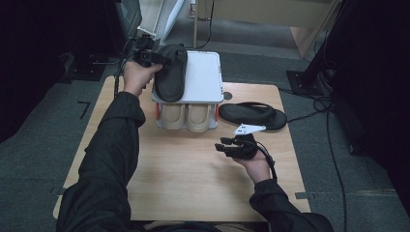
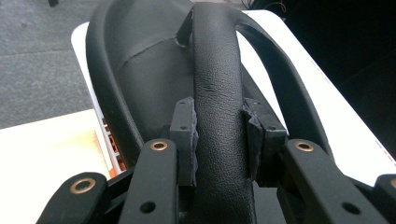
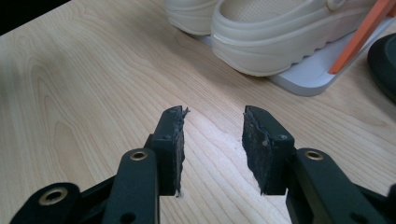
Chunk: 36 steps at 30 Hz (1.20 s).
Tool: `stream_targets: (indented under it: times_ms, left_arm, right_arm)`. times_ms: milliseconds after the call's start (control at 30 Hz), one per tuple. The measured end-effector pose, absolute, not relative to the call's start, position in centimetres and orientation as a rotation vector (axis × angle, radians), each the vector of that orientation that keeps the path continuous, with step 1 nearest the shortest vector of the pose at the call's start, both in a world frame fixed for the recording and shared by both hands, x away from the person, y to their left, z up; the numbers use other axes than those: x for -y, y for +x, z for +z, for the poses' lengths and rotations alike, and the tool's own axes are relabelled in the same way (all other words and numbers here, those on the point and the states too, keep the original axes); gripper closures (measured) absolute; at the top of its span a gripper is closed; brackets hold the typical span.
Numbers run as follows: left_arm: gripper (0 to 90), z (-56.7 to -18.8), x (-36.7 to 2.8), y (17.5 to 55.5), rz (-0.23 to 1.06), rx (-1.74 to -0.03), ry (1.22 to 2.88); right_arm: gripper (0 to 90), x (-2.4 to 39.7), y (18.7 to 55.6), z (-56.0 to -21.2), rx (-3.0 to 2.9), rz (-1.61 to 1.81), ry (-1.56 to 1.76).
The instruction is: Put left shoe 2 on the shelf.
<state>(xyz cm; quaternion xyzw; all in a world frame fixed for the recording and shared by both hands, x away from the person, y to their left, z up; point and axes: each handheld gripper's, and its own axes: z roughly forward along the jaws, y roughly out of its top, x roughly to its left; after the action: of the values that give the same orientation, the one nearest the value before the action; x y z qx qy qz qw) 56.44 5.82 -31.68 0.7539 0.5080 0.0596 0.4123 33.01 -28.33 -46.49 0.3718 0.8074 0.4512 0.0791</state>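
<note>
1. Black flip-flop sandal, of soft rubbery foam with a leather-look Y-strap, lies on the left half of the flat white top of the two-tier shoe rack at the far side of the tabletop.
2. Left gripper has its fingers narrowed onto the strap's middle band, pads pressing both sides.
3. Judged from its build, the sandal is light and flexible; the sole will likely droop and swing when carried by the strap.
4. The strap is the sensible hold: thin enough to pinch, textured, unlikely to slip.
5. Right gripper hovers over bare wood, fingers parted and empty.
6. The matching black sandal lies on the tabletop beside the rack; cream clogs fill the lower shelf.
</note>
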Motion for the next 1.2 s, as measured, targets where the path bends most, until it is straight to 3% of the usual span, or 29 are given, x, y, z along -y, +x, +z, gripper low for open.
stream_targets:
  times_ms: [600, 867, 1200]
  left_arm:
    - [67.0, -32.3, -6.1, 56.7, 0.127, -1.251, 1.908]
    - [53.5, -31.1, -6.6, 56.2, 0.145, -1.251, 1.908]
    - [52.0, -29.7, -9.5, 53.5, 0.225, -1.211, 1.926]
  right_arm:
    - [58.9, 28.6, 32.9, -46.7, -2.405, 1.334, 1.134]
    - [57.5, 29.2, 33.2, -46.6, -2.384, 1.337, 1.164]
    - [58.6, 30.6, 35.3, -46.7, -2.341, 1.299, 1.245]
